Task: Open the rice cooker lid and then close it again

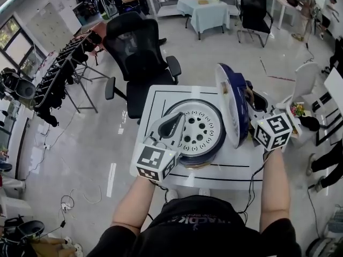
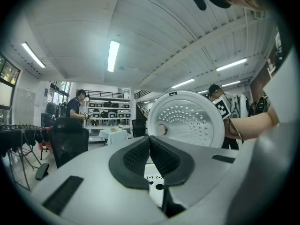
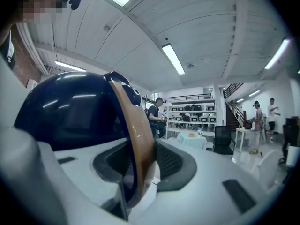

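A rice cooker (image 1: 210,157) sits on a small white table (image 1: 155,98) in the middle of the head view. Its lid (image 1: 231,103) is open and stands straight up on the right side of the pot. The lid is dark blue on the outside and white on the inside, with a gold rim (image 3: 136,125) around its edge. Inside the pot lies a white round plate with holes (image 1: 199,130).

The left gripper (image 1: 172,123) comes in from the lower left. Its two jaws are pressed tight together and nothing is between them. The tip hangs over the front left edge of the pot. In the left gripper view the white inside of the lid shows just past the black pads.

The right gripper (image 1: 253,103) reaches in from the lower right, at the lid. Its jaws stand wide apart and the edge of the lid goes right between them. In the right gripper view, the pad on the right of the picture sits up against the gold rim. The pad on the left is partly hidden behind the blue side of the lid, so I cannot tell if it touches.

A black office chair (image 1: 136,58) stands behind the table, in the upper left. Farther back, at the top of the head view, is a table with a pale cloth (image 1: 206,9).
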Tool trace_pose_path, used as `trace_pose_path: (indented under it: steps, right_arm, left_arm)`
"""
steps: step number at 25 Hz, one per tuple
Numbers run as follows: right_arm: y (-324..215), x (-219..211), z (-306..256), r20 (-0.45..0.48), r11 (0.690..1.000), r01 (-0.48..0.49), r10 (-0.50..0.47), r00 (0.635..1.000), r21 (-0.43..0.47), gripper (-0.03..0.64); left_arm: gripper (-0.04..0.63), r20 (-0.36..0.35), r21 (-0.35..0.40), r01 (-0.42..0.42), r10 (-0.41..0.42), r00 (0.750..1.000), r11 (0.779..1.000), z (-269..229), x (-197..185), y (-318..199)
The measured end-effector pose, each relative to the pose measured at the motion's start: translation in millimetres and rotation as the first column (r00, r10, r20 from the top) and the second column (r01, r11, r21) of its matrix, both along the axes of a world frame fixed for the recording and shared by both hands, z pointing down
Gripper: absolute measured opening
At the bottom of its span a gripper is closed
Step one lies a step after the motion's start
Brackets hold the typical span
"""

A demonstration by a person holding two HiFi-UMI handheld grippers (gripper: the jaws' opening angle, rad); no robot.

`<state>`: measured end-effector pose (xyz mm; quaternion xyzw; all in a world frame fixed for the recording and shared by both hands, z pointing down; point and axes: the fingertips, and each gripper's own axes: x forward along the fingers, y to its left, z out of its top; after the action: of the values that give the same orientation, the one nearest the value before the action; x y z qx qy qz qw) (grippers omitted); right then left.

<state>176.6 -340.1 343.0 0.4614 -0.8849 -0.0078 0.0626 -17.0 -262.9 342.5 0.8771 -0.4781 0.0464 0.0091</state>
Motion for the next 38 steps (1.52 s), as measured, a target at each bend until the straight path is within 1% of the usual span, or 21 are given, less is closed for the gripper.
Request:
trace_pose_path:
  steps: [9, 15, 21, 24, 27, 32, 38]
  right_arm:
    - [-4, 12, 11, 0.06, 0.999, 0.038, -0.037, 0.998, -0.025, 0.133]
    - [-6, 13, 12, 0.063, 0.998, 0.064, -0.063, 0.996, -0.01, 0.132]
    - [-5, 13, 15, 0.052, 0.999, 0.045, -0.045, 0.998, 0.006, 0.132]
    - [-2, 13, 16, 0.057, 0.999, 0.034, -0.034, 0.998, 0.002, 0.135]
    - [4, 17, 14, 0.066, 1.0, 0.003, -0.004, 0.998, 0.002, 0.137]
    - [24, 34, 14, 0.086, 0.997, -0.083, 0.082, 0.993, 0.005, 0.137]
    - [66, 53, 13, 0.106, 0.983, -0.186, 0.185, 0.977, -0.001, 0.137]
  left_arm:
    - [0.005, -0.001, -0.013, 0.05, -0.05, 0.999, 0.999, 9, 15, 7]
    - [0.005, 0.0, -0.035, 0.066, -0.066, 0.998, 0.997, 18, 28, 11]
    - [0.005, 0.003, -0.032, 0.062, -0.062, 0.998, 0.998, 19, 31, 10]
    - [0.009, 0.005, -0.03, 0.043, -0.043, 0.999, 0.999, 17, 31, 9]
    - [0.028, 0.014, -0.032, 0.014, -0.014, 1.0, 0.999, 16, 34, 11]
    - [0.044, 0.018, -0.035, -0.042, 0.043, 0.999, 0.998, 16, 37, 19]
    - [0.073, 0.02, -0.035, -0.135, 0.136, 0.991, 0.99, 17, 42, 45]
